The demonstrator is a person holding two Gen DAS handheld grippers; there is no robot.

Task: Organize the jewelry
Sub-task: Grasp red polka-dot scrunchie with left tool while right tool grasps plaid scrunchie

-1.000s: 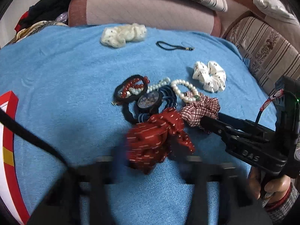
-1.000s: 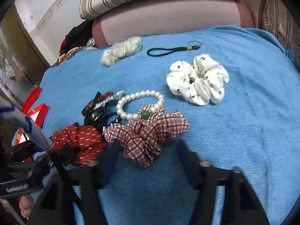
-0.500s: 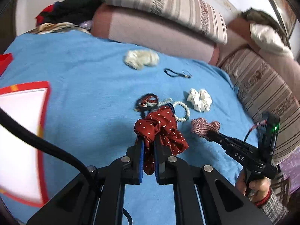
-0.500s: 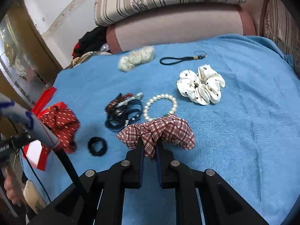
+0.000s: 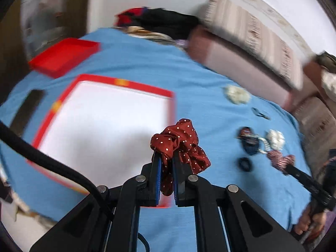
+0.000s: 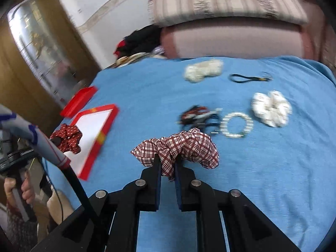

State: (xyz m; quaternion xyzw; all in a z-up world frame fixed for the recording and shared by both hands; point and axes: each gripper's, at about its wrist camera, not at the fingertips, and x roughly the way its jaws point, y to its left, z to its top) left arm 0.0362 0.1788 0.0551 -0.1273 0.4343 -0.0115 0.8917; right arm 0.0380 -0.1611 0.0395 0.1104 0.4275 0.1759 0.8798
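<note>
My left gripper (image 5: pixel 167 157) is shut on a dark red dotted scrunchie (image 5: pixel 178 140) and holds it in the air at the near right corner of an open red box with a white lining (image 5: pixel 105 117). That scrunchie also shows in the right wrist view (image 6: pixel 68 137) over the box (image 6: pixel 94 126). My right gripper (image 6: pixel 168 161) is shut on a red-and-white plaid scrunchie (image 6: pixel 178 147), lifted above the blue cloth (image 6: pixel 262 168). Behind it lie a pearl bracelet (image 6: pixel 237 125), a dark pile of bracelets and a watch (image 6: pixel 197 115) and a white dotted scrunchie (image 6: pixel 272 110).
A red box lid (image 5: pixel 63 56) lies beyond the box. A cream scrunchie (image 6: pixel 202 70) and a black cord (image 6: pixel 247 77) lie at the far edge of the cloth, before sofa cushions (image 6: pixel 231 35). A small black hair tie (image 5: pixel 244 164) lies on the cloth.
Both grippers closed on their scrunchies and lifted them. My left gripper has swung left with the red scrunchie to the box. My right gripper has raised the plaid scrunchie off the cloth.
</note>
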